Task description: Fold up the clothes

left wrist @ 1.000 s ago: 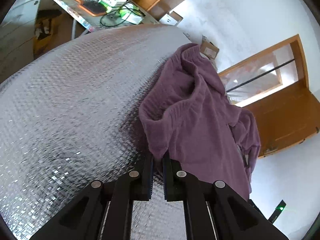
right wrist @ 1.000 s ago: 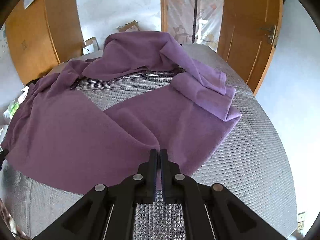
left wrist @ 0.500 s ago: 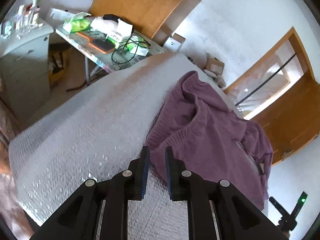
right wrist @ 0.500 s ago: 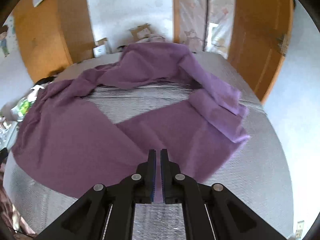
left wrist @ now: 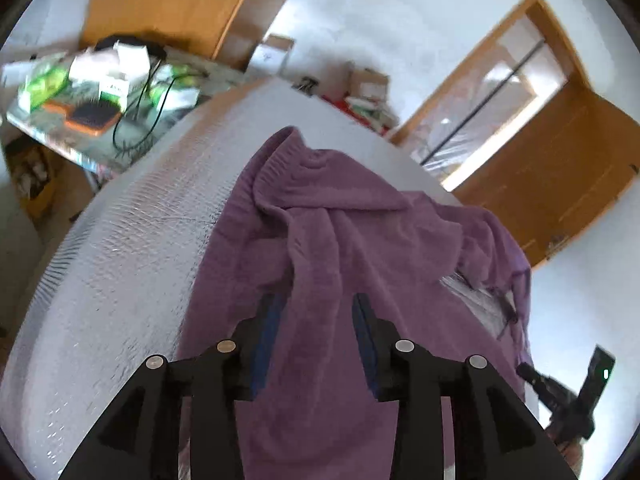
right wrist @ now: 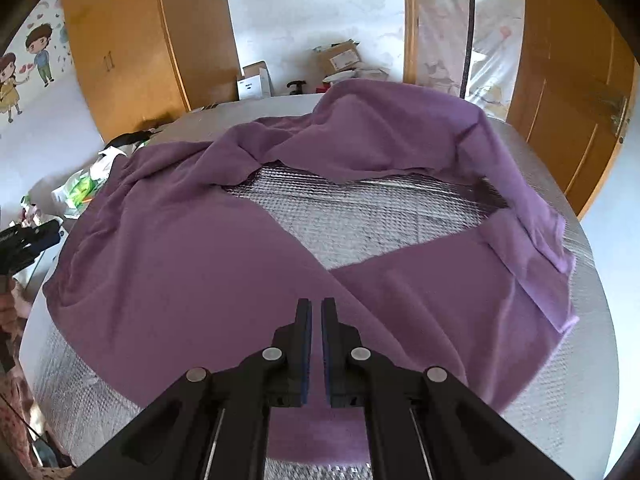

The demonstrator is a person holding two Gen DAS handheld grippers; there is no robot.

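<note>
Left wrist view: the left gripper (left wrist: 316, 312) stands with its jaws wide apart, having just been opening; a ridge of the purple garment (left wrist: 340, 248) runs up between them, but the blue pads (left wrist: 266, 332) do not press on it, so nothing is held on this side. A second ago the same jaws were nearly closed at the garment's near edge, with bare quilted cover in front of them; now cloth fills the lower half of the view. The garment lies spread and rumpled on the silver quilted bed cover (left wrist: 132, 240), its ribbed hem pointing toward the cluttered side table (left wrist: 100, 112).

Right wrist view: the right gripper (right wrist: 316, 316) is closed to a narrow slit, and purple cloth shows in that slit and below it; the grip on a thin fold of the purple garment (right wrist: 192, 272) appears unchanged from a second ago. From here the garment forms an open ring around a bare patch of the silver quilted bed cover (right wrist: 368, 216), with one doubled-over part at the right edge. The left gripper (right wrist: 24, 240) is visible at the far left margin, beside the cloth.

Reading: the left side has probably let go of its edge, so that portion is laid down, while the right side is judged to carry the next fold. The fold is at an early stage; the body is not yet squared.
</note>
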